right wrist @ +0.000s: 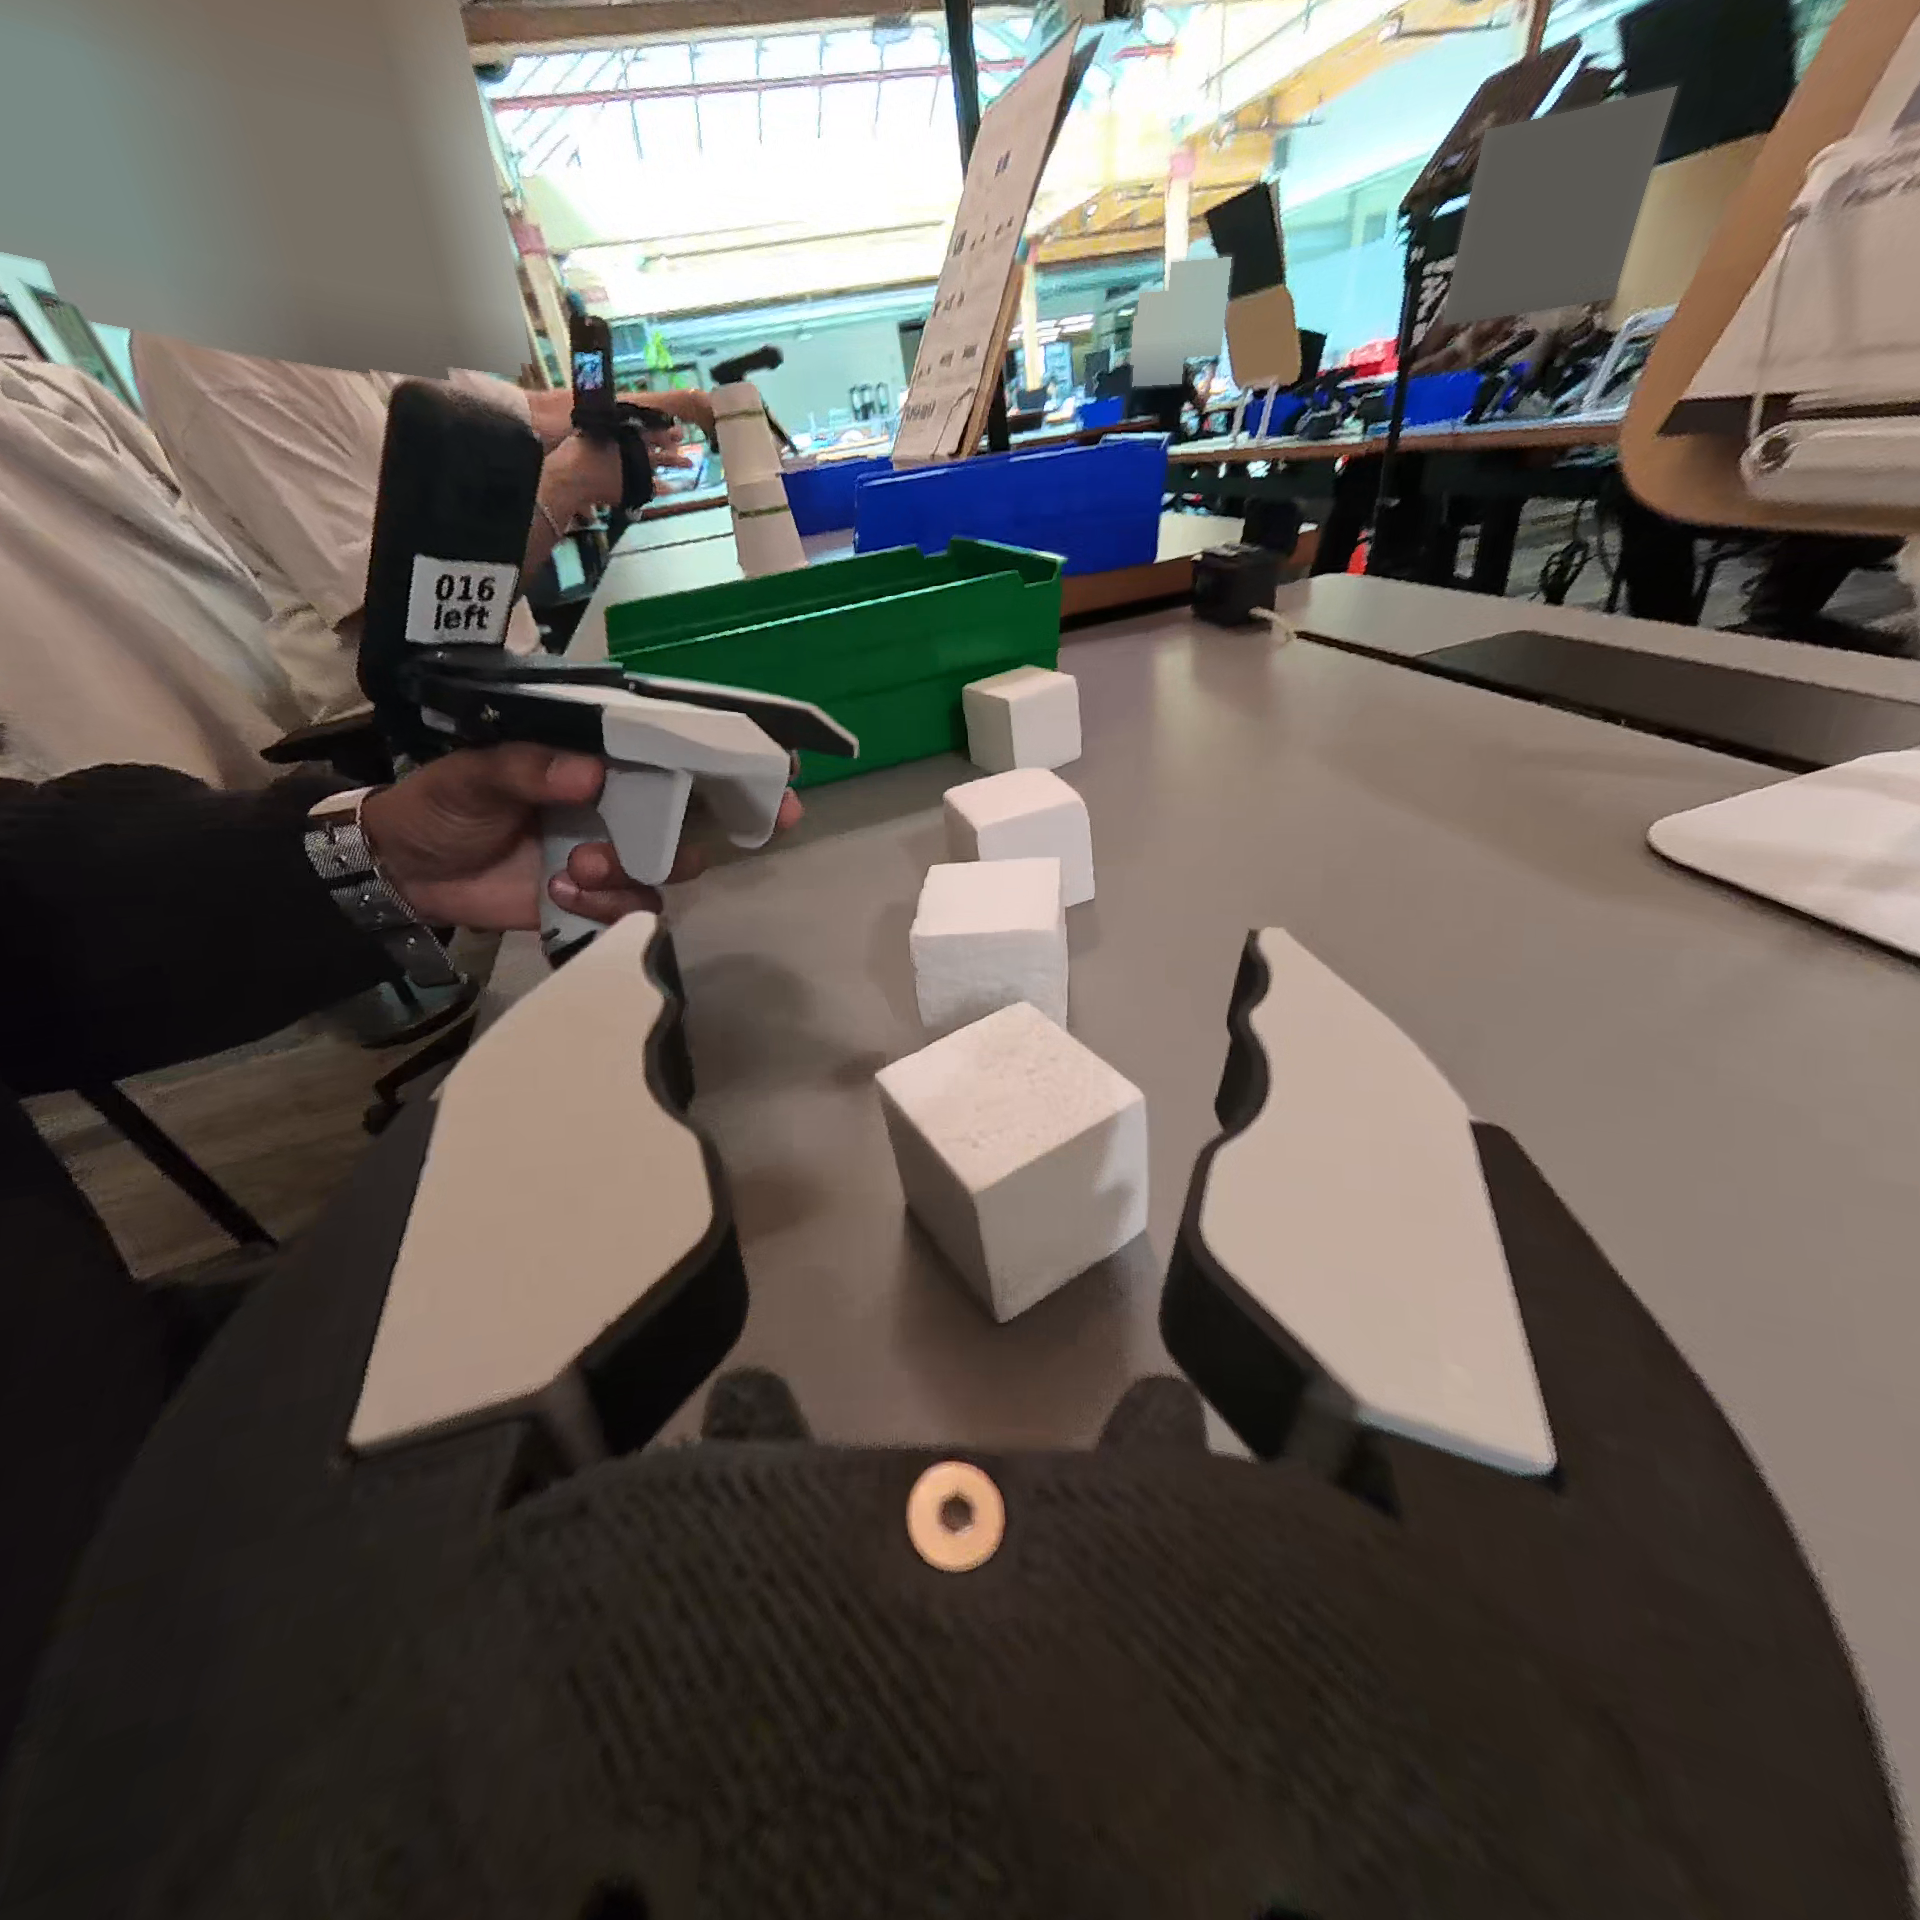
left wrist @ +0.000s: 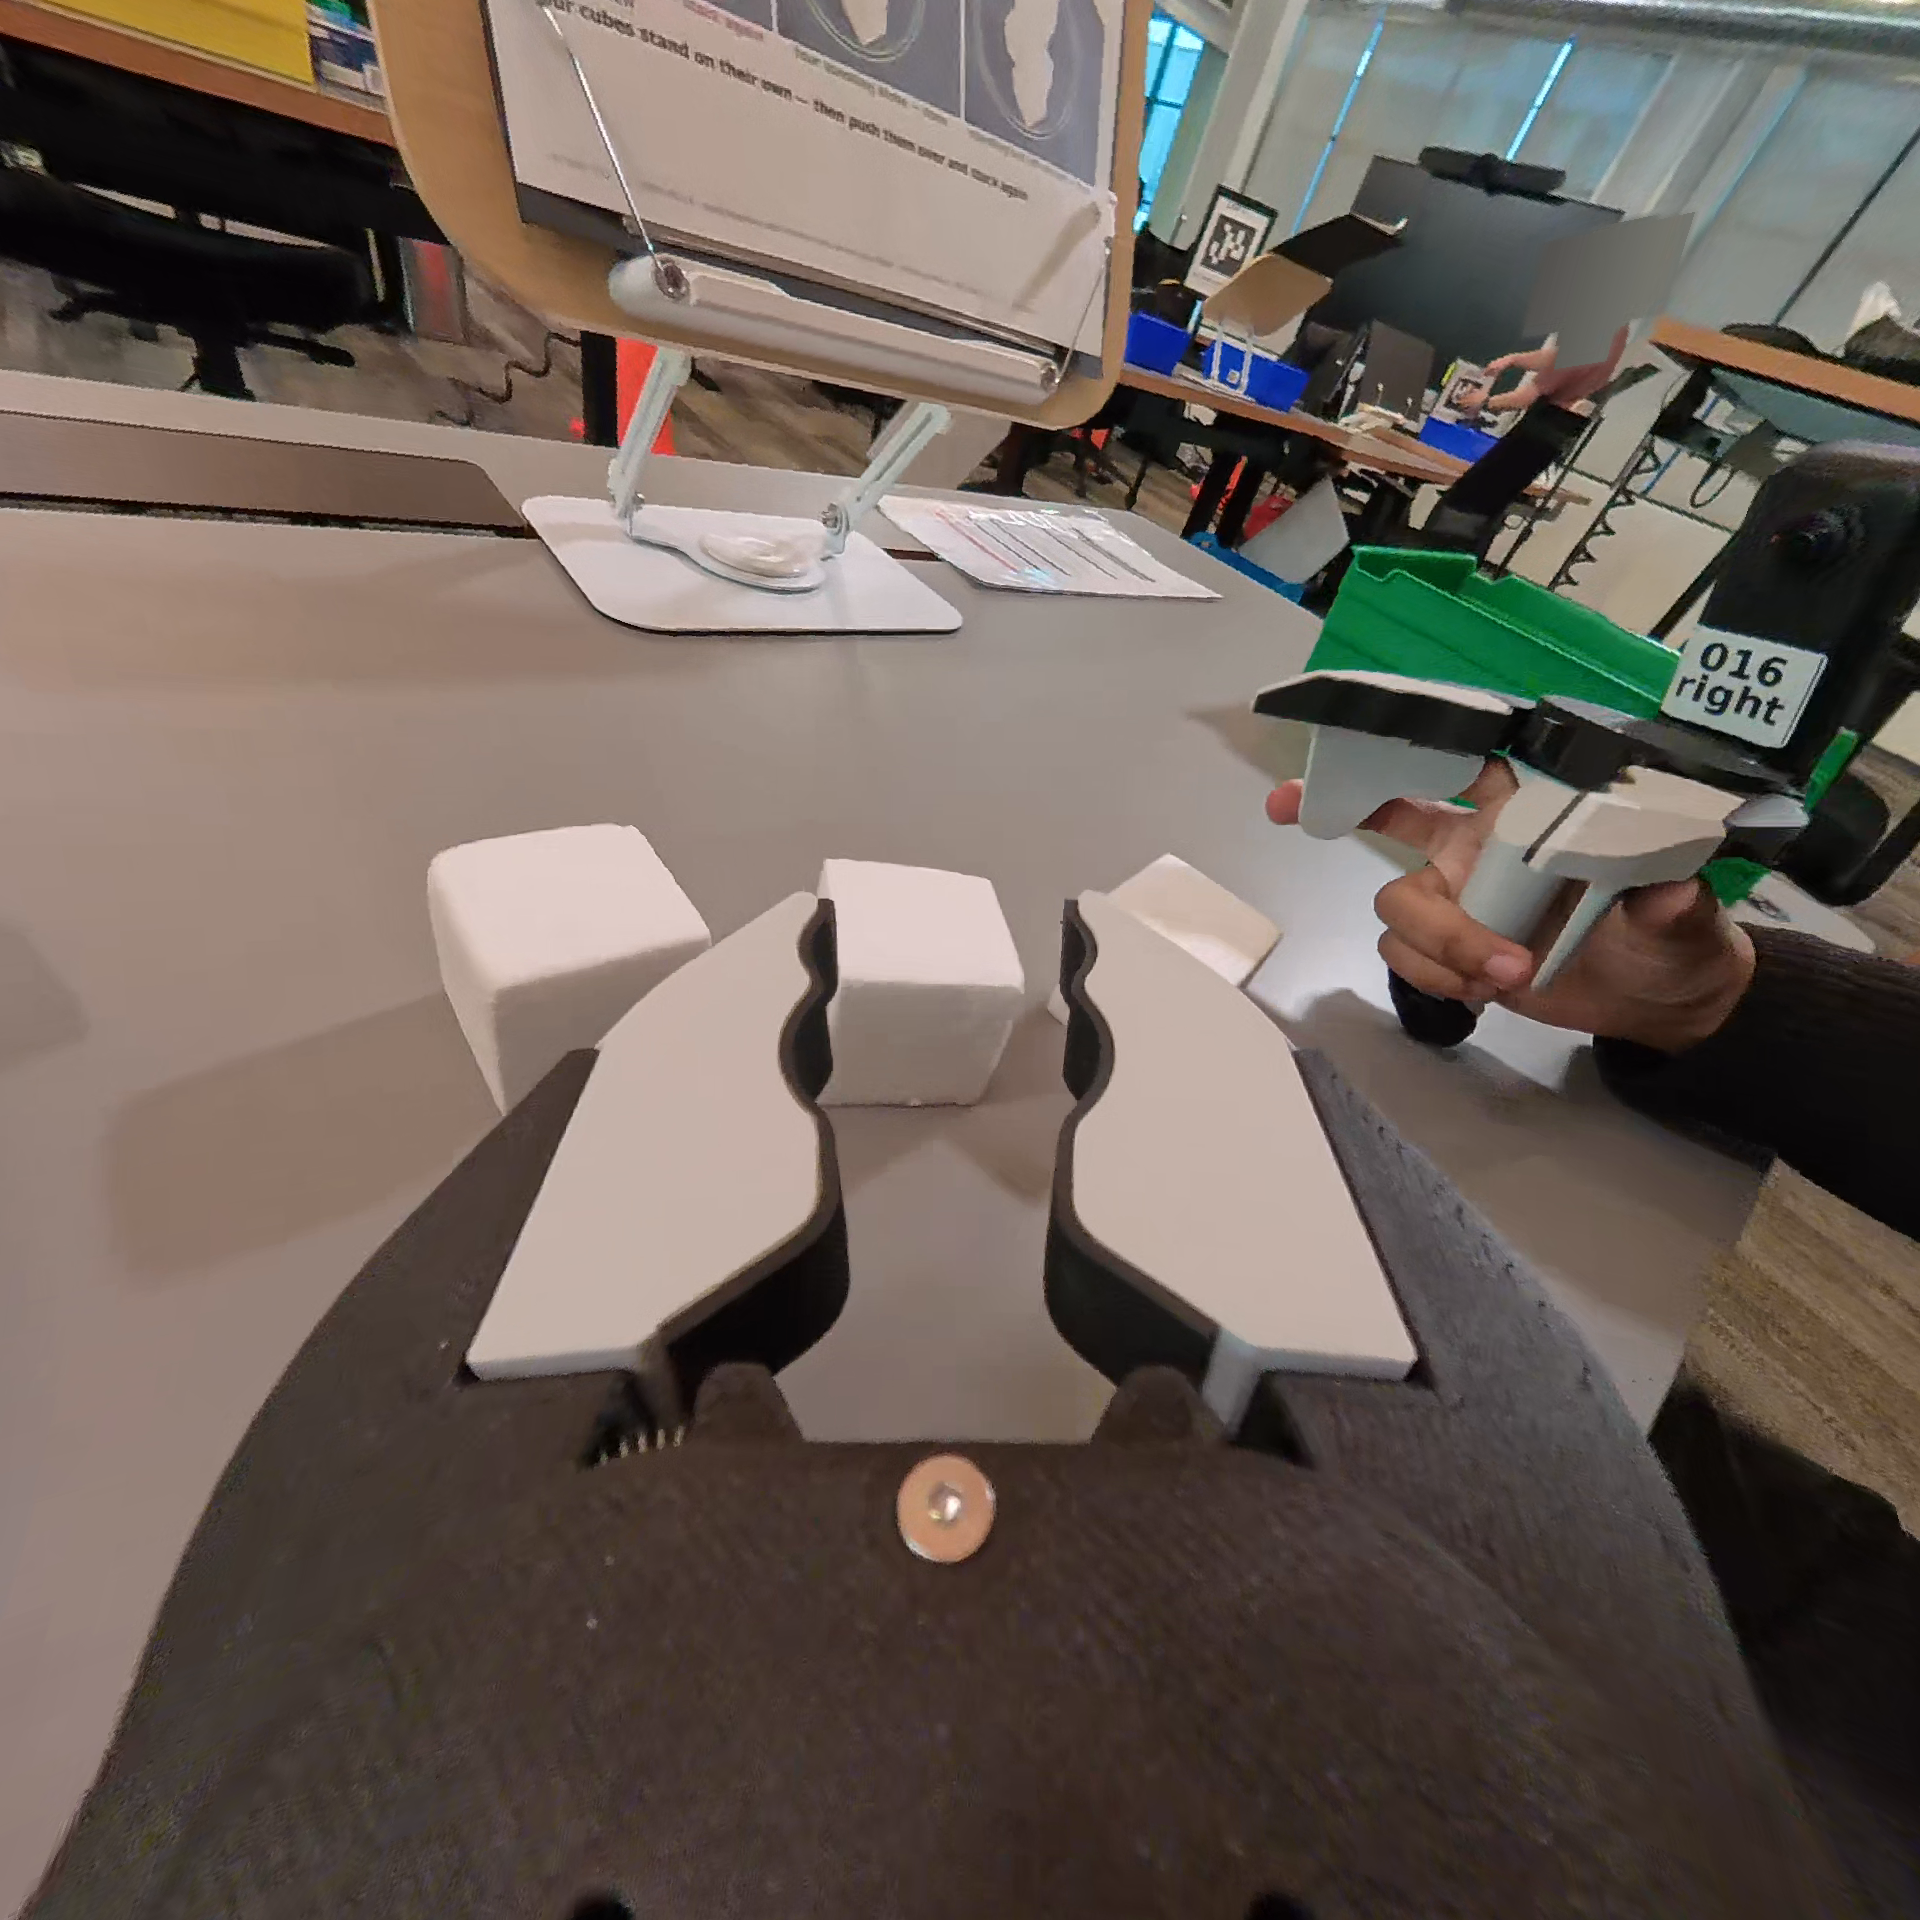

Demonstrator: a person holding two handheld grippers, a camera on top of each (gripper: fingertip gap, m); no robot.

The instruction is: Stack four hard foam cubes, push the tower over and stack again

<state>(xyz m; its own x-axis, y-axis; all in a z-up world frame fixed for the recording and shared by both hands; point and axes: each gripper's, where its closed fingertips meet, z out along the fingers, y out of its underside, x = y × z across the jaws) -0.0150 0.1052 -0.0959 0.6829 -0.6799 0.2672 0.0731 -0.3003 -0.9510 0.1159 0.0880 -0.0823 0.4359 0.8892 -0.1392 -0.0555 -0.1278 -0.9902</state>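
Several white foam cubes stand in a row on the grey table [left wrist: 312,727]. My left gripper [left wrist: 948,914] is open, and the middle cube [left wrist: 920,987] sits in line with its gap, just past the fingertips. Another cube [left wrist: 561,935] stands to its left, and one [left wrist: 1195,914] is half hidden behind the right finger. My right gripper [right wrist: 954,935] is wide open with the nearest cube [right wrist: 1013,1143] between its fingers, untouched. Further cubes [right wrist: 992,935] [right wrist: 1023,831] [right wrist: 1023,717] line up beyond. Each gripper also shows in the other view, held in a hand: the right one [left wrist: 1351,707] and the left one [right wrist: 831,740].
A green bin [right wrist: 831,634] lies at the far end of the row and also shows in the left wrist view [left wrist: 1455,623]. A document stand's white base [left wrist: 748,582] and a flat sheet [left wrist: 1039,551] sit at the back. Blue bins [right wrist: 1008,499], stacked paper cups [right wrist: 758,488] and a seated person [right wrist: 156,571] are beyond.
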